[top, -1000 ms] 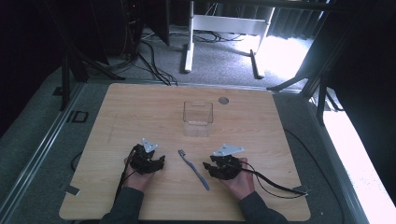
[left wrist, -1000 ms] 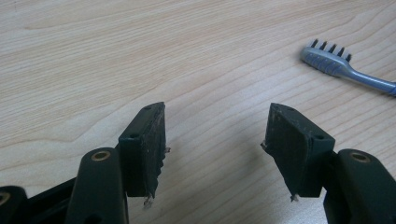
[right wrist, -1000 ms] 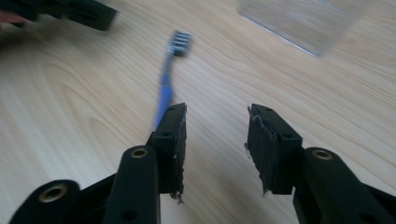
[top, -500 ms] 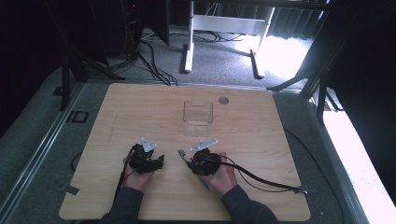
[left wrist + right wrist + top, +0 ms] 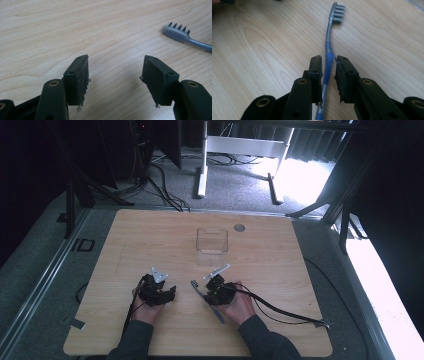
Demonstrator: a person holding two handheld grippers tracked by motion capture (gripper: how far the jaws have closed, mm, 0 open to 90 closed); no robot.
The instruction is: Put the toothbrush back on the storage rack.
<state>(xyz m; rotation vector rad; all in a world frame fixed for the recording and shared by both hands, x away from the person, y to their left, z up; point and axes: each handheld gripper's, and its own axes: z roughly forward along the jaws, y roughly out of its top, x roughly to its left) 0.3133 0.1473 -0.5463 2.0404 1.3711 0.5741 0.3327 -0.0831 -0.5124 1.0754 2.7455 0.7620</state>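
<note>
A grey and blue toothbrush (image 5: 196, 288) lies flat on the wooden table (image 5: 300, 270), bristle head toward the far side. My right gripper (image 5: 207, 295) has just been closing around its blue handle. In the right gripper view the two pads (image 5: 317, 68) sit against the handle of the toothbrush (image 5: 329, 37), which still rests on the wood. My left gripper (image 5: 169, 293) rests on the table to the left, open with bare wood between its jaws (image 5: 116, 62). The toothbrush head (image 5: 176, 33) lies off to the upper right of the left gripper's jaws.
A clear plastic box (image 5: 212, 242) stands upright beyond the grippers, near the table's middle. A round cable hole (image 5: 239, 227) sits behind it. The right gripper's cable (image 5: 285, 312) trails toward the right front corner. White stand legs (image 5: 202, 170) are on the floor past the far edge.
My right gripper slid left to the toothbrush and narrowed its jaws around the handle. The left gripper stayed where it was.
</note>
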